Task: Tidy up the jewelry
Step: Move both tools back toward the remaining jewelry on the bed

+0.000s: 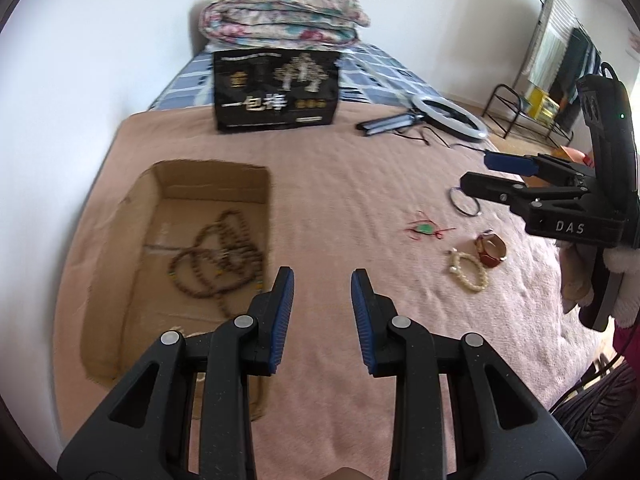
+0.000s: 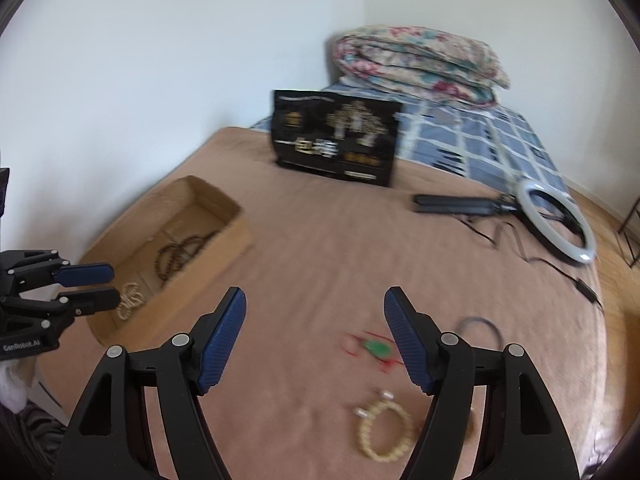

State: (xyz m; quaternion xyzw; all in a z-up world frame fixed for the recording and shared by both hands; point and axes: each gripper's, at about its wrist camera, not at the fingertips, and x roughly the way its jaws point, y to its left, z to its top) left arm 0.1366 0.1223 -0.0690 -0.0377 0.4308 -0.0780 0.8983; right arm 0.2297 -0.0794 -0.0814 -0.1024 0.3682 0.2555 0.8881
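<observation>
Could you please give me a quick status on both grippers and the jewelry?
Left gripper and right gripper open, empty. Brown bead necklace in open cardboard box; cream bead bracelet, green pendant on red cord loose on pink blanket. Nothing blocking.

A cardboard box (image 1: 208,216) is set open-topped on the bed's pink blanket, over by the wall. Inside, a long dark bead necklace (image 1: 218,258) is coiled flat, with a pale bead string (image 2: 130,300) near the front end. Still out on the blanket, well apart from the box: a green pendant on red cord (image 1: 427,229), a thin dark bangle (image 1: 464,202), a brown watch (image 1: 491,249), and a cream bead bracelet (image 1: 469,270) touching the watch.
</observation>
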